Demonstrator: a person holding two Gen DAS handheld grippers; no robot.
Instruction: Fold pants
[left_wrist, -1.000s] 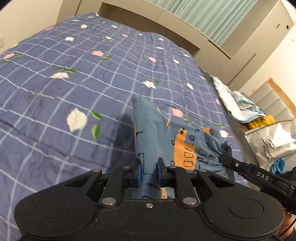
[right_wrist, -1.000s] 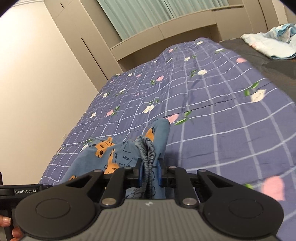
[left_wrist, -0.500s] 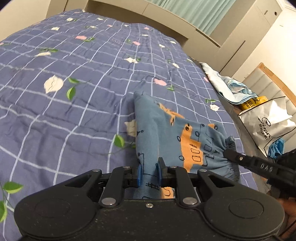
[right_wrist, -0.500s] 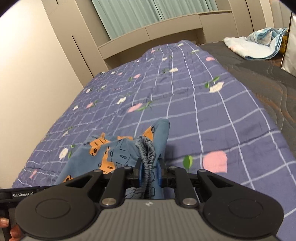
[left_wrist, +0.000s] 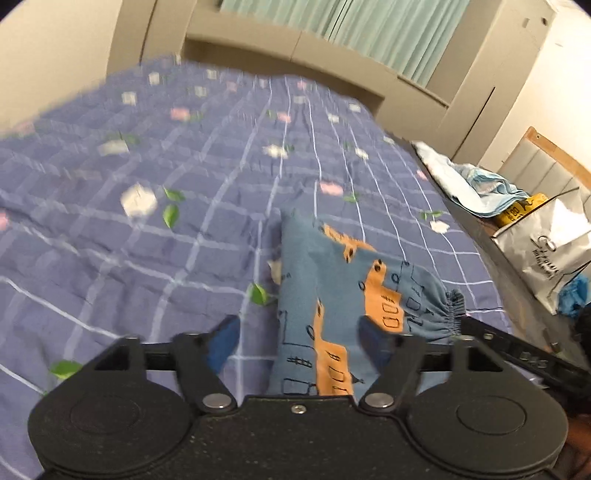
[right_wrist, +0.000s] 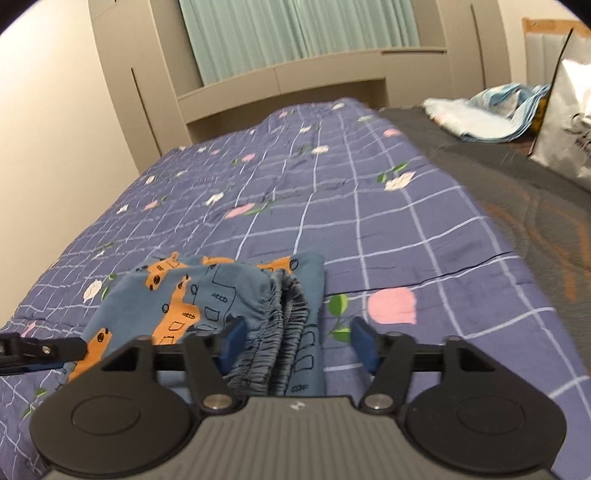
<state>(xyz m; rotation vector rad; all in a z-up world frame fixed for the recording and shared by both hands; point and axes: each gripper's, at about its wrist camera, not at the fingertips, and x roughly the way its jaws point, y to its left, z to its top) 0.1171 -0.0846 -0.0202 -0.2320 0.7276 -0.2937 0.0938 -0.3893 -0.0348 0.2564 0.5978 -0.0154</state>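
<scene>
The left gripper (left_wrist: 297, 341) is spread wide and holds nothing. Between its two blue fingers (left_wrist: 221, 341) lie the pants (left_wrist: 343, 288), blue with orange vehicle prints, resting on the bed (left_wrist: 147, 240), which is covered with a purple checked quilt with flowers. The fabric passes through the gap without a visible grip from either finger. The gathered elastic waistband (left_wrist: 452, 314) lies ahead and to the right of this gripper, just beside the tip of the other tool.

The right gripper (right_wrist: 295, 341) is released too, with its jaws far apart. The bunched waistband (right_wrist: 284, 317) lies between its fingers (right_wrist: 231, 339), closer to the left one, and the rest of the pants (right_wrist: 177, 295) spreads to the left of this gripper on the quilt (right_wrist: 369, 206). The left tool appears at the far left edge, touching the cloth.

Further ahead and to the right of both grippers lie a light blue bundle of cloth (left_wrist: 476, 181) and a white paper bag (left_wrist: 550, 251), beside the bed. The left view is blurred.
</scene>
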